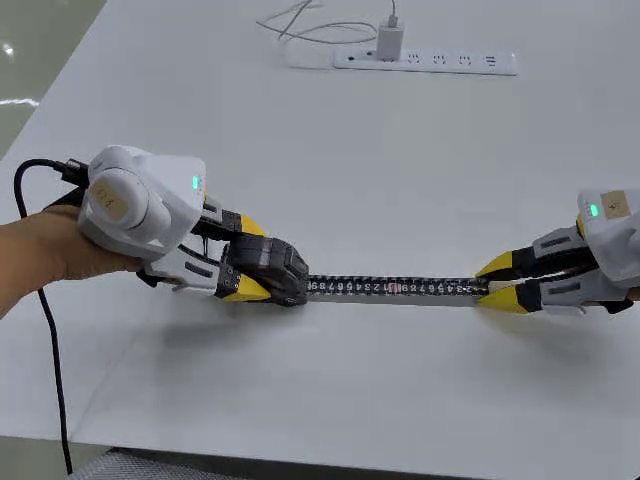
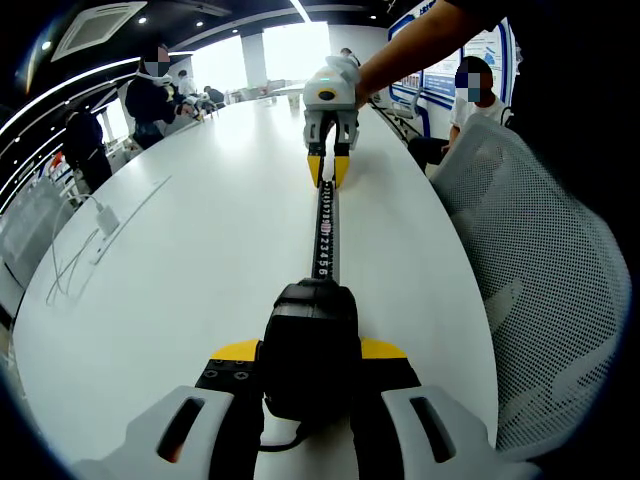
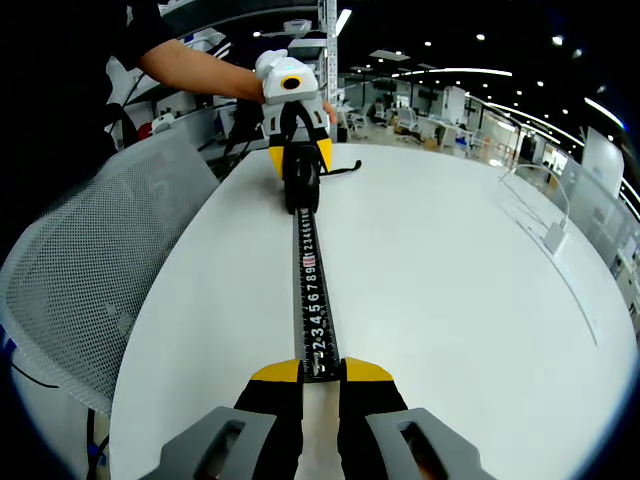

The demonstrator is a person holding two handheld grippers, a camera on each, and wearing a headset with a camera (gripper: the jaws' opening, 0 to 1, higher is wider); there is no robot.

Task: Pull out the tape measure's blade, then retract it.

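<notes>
White tabletop [image 1: 400,180]: open either side of the extended blade [image 1: 390,288]; power strip [image 1: 425,60], charger [image 1: 390,42] and cable [image 1: 310,25] along far edge; mesh chair [image 2: 530,280] at near edge.

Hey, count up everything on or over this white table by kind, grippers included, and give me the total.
grippers: 2, left gripper and right gripper
tape measure: 1
power strip: 1
charger: 1
cables: 2, white cable and black cable
Total: 7

The left gripper [image 1: 262,265] and right gripper [image 1: 492,284] have rounded white housings, black yellow-tipped jaws and a green light [image 1: 195,183] each. A black cable [image 1: 45,320] leaves the left. The sleeve [image 2: 475,12] is dark.
</notes>
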